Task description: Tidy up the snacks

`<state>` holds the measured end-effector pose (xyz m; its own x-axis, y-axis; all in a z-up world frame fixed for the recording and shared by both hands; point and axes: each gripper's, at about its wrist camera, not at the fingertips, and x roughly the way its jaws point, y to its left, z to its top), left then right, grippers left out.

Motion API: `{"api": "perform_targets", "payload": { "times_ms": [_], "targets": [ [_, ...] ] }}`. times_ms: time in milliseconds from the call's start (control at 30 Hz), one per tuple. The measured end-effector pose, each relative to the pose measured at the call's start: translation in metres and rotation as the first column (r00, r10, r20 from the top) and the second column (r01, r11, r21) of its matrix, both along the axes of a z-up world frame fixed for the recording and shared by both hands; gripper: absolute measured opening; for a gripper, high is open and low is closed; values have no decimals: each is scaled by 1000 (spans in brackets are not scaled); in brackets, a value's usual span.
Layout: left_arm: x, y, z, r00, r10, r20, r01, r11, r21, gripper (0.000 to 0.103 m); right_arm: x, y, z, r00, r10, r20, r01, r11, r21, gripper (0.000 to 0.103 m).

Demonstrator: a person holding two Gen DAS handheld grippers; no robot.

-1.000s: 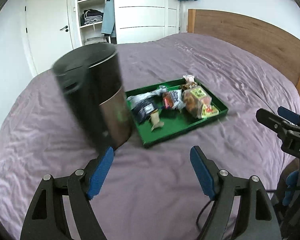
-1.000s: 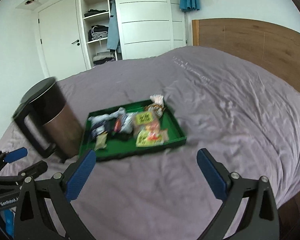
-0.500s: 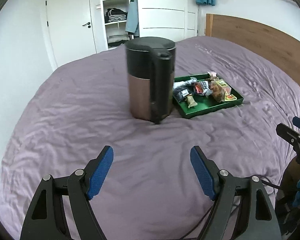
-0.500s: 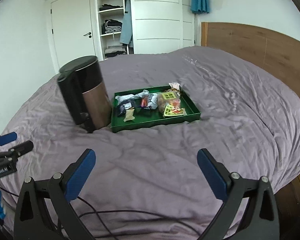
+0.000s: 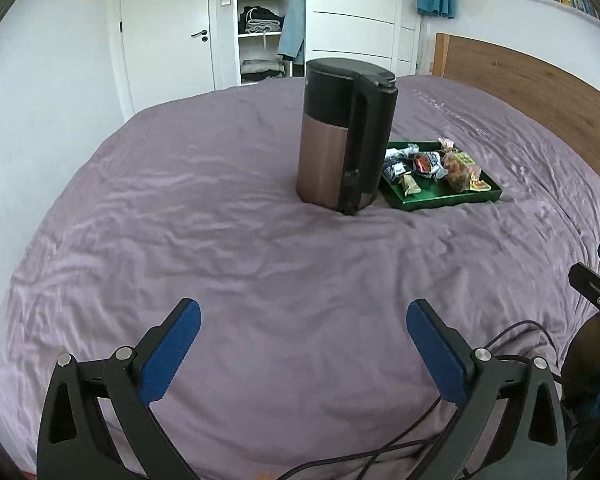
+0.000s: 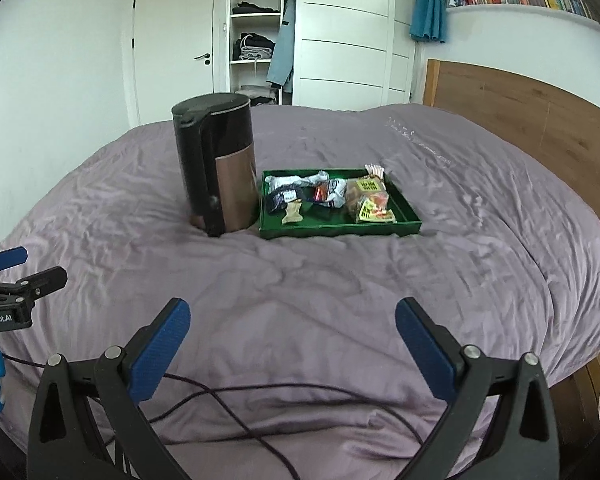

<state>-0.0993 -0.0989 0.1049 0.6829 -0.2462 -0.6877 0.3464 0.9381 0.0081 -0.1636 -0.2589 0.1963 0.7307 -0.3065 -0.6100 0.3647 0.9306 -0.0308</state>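
A green tray (image 6: pixel 404 222) of wrapped snacks (image 6: pixel 332 194) is seen resting on the purple bedspread (image 6: pixel 340 288), just beside an upright electric kettle (image 6: pixel 216 168) with a black handle. The left gripper (image 5: pixel 303 322) is held low over the near part of the bed with its jaws spread wide and nothing between them. The right gripper (image 6: pixel 293 318) is held likewise, jaws released and empty, well apart from the tray. A dark cable (image 6: pixel 236 400) is draped across the bed's near edge.

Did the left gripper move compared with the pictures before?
Yes. The left gripper pulled back from the kettle and green tray, which both look smaller now.
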Motion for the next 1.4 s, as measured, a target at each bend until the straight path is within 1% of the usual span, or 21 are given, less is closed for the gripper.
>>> {"api": "perform_targets", "payload": {
  "times_ms": [67, 167, 233, 300, 400, 467, 633, 833, 1167, 1333, 1400],
  "targets": [
    [0, 2, -3, 1000, 10, -9, -10, 1000, 4, 101, -2, -2, -3, 1000, -9, -6, 9, 1000, -2, 103],
    [2, 4, -8, 1000, 4, -25, -4, 1000, -11, 101, -5, -11, -8, 999, -40, -12, 40, 999, -8, 103],
    [3, 6, -10, 1000, 5, -23, -5, 1000, -3, 101, -7, -19, -12, 998, -61, -17, 61, 998, -8, 103],
    [4, 7, -13, 1000, -1, -25, 1, 1000, -2, 101, -8, -29, -17, 996, -83, -21, 83, 997, -2, 103],
    [7, 9, -18, 999, -13, -34, 13, 1000, 1, 101, -10, -40, -26, 994, -99, -36, 98, 995, -29, 103],
    [9, 9, -21, 999, -27, -40, 27, 1000, 1, 101, -11, -48, -32, 994, -103, -45, 102, 994, -30, 103],
    [11, 4, -33, 995, -67, -71, 68, 998, 11, 101, -11, -63, -46, 993, -106, -55, 105, 994, -19, 103],
    [14, 1, -43, 992, -85, -98, 87, 996, 16, 101, -7, -76, -55, 992, -112, -50, 112, 994, -2, 103],
    [25, -1, -45, 988, -93, -122, 94, 996, 2, 101, 12, -86, -60, 995, -88, -52, 89, 996, 10, 103],
    [31, -6, -44, 987, -108, -121, 110, 994, 10, 101, 18, -87, -64, 995, -78, -65, 79, 997, 16, 103],
    [34, -9, -44, 987, -104, -125, 108, 994, 25, 101, 21, -88, -66, 994, -79, -71, 80, 997, 18, 103]
  ]
}}
